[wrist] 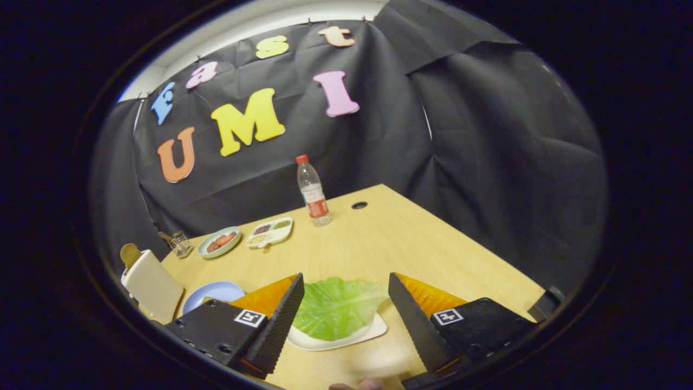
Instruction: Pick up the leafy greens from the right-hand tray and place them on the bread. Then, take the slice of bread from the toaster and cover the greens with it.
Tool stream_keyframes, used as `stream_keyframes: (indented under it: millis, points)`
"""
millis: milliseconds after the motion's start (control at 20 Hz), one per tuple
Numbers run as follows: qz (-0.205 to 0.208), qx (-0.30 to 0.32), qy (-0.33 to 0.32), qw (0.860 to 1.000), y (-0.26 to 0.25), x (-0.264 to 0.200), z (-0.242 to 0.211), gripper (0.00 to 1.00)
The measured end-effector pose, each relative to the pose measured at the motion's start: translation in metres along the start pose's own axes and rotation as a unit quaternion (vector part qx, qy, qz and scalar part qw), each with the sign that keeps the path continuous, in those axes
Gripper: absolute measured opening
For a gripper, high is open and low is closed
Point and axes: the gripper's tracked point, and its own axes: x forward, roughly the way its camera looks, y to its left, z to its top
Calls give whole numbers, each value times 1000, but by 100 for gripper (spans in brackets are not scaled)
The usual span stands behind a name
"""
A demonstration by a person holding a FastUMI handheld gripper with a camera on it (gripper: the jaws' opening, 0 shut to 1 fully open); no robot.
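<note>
Gripper view shows the tool (pixel 345 281) spread wide, holding nothing, its fingers flanking the leafy greens (pixel 335 306) on their tray (pixel 373 329).

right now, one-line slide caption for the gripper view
Open gripper poised over the lettuce leaf on its white tray, fingers straddling it on the wooden table.

Water bottle (pixel 313 191), snack plate (pixel 218 241), divided dish (pixel 269 232), blue plate (pixel 212 293) on table (pixel 379 238).

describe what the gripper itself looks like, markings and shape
The gripper has two wedge-shaped fingers with ridged, sawtooth inner faces. Each sits on a black block fixed with screws and carrying a square black-and-white marker tag.
</note>
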Motion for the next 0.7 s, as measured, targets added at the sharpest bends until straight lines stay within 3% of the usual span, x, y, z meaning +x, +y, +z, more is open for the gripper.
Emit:
stream_keyframes:
  millis: [350, 600, 700]
  points:
    - [-16, 100, 69, 992, -19, 40, -33, 96]
    - [-19, 134, 73, 988, -20, 52, -33, 96]
    - [-27, 148, 77, 986, -26, 59, -34, 88]
